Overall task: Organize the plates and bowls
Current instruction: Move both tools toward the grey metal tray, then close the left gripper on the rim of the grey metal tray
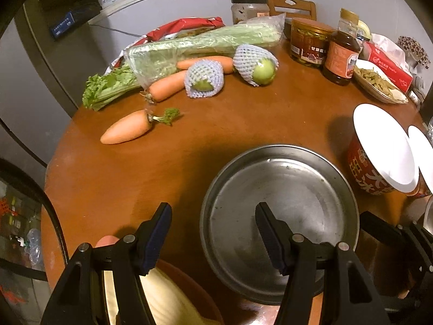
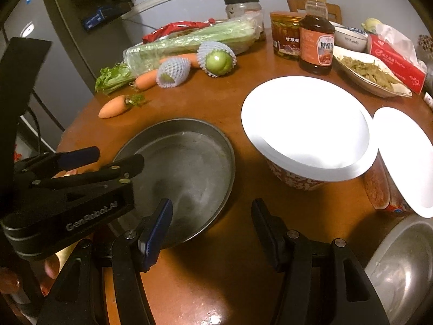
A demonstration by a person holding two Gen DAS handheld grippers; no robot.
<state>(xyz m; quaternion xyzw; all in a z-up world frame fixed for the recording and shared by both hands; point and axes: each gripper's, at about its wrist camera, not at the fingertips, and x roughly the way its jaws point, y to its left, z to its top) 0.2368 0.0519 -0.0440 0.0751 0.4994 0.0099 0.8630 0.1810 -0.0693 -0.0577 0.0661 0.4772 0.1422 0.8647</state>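
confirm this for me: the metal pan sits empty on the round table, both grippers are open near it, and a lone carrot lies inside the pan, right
Not quite. The lone carrot lies on the table beyond the metal pan, not inside it; the left wrist view shows the pan empty. The rest holds: the left gripper and right gripper are both open near it.

Bare table (image 2: pixel 216 270) near edge: free passage. Steel plate (image 2: pixel 189 168) left, paper bowl (image 2: pixel 305 135) right; carrot (image 2: pixel 112 108), produce beyond.
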